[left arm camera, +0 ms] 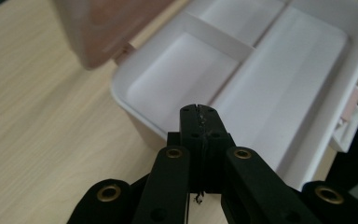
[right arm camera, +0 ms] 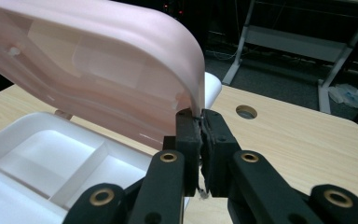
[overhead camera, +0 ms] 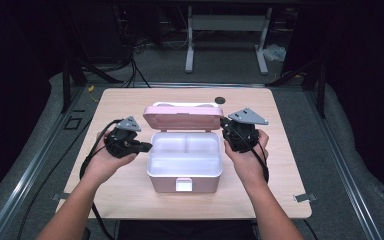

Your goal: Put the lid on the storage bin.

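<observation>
A pink box (overhead camera: 182, 186) with a white divided tray (overhead camera: 185, 150) stands in the middle of the wooden table, its pink lid (overhead camera: 182, 116) raised upright at the back. My left gripper (overhead camera: 147, 146) is shut and empty, its tips at the box's left rim. In the left gripper view the joined tips of the left gripper (left arm camera: 199, 110) hover over the tray (left arm camera: 279, 70), with the lid (left arm camera: 102, 28) above left. My right gripper (overhead camera: 224, 125) is at the lid's right end. In the right gripper view the right gripper (right arm camera: 199, 116) pinches the lid's (right arm camera: 98, 60) edge above the tray (right arm camera: 51, 154).
A round black hole (overhead camera: 220, 100) lies in the tabletop behind the box, to the right; it is the hole (right arm camera: 246, 112) past the right gripper. A white handle (overhead camera: 180, 104) shows behind the lid. A grey desk frame (overhead camera: 227, 30) stands on the floor beyond the table.
</observation>
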